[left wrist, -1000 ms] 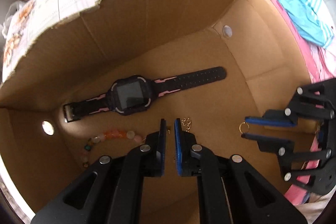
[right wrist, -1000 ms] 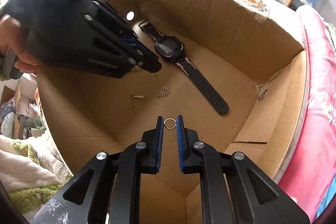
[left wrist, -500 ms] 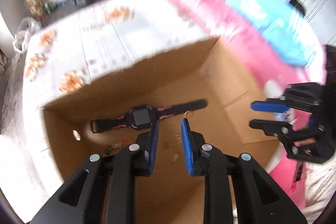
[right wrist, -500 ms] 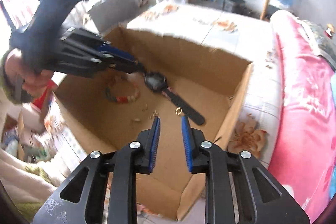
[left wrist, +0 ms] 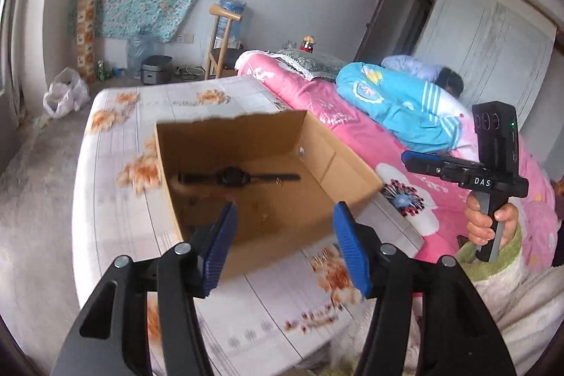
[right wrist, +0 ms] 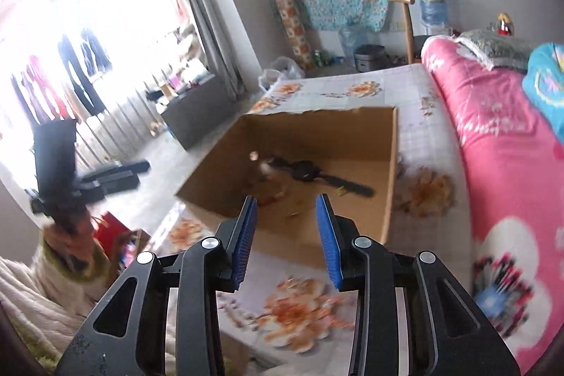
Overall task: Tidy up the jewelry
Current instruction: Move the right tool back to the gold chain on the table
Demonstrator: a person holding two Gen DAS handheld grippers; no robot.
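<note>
An open cardboard box stands on a floral-covered bed. On its floor lie a black watch, a small gold ring beside the strap, and a blurred bead bracelet. My left gripper hovers above the box's near wall, jaws opening, nothing between them. My right gripper hangs back from the box too, jaws opening and empty. In the left wrist view the right gripper shows at the right, held by a hand.
A pink floral quilt covers the bed's right side, with a blue garment on it. The floor lies to the left of the bed, with a plastic bag, a cooker and a wooden chair by the far wall.
Both grippers have risen and pulled back out of the box, and both have opened wider. The ring the right gripper was at now lies on the box floor by the watch strap.
</note>
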